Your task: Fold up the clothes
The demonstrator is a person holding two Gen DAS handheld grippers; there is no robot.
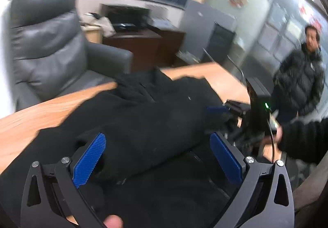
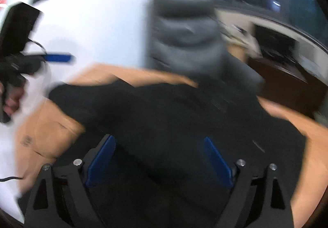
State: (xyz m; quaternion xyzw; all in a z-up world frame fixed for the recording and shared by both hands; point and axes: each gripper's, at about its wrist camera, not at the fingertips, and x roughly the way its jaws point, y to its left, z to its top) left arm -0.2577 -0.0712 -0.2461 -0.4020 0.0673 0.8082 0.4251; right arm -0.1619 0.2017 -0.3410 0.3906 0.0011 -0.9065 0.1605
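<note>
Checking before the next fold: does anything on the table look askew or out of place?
The black garment lies bunched and rumpled on the wooden table, not flat. Nothing looks spilled or damaged, though both views are blurred.

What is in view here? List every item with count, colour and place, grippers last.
garment: one, black, spread across the table.
table: one, light wood, under the garment.
armchair: one, grey, behind the table.
desk: one, dark brown, further back.
bystander: one, black puffer jacket, right of the left wrist view.
left gripper: one, black with blue pads, open over the garment.
right gripper: one, black with blue pads, open over the garment.
</note>
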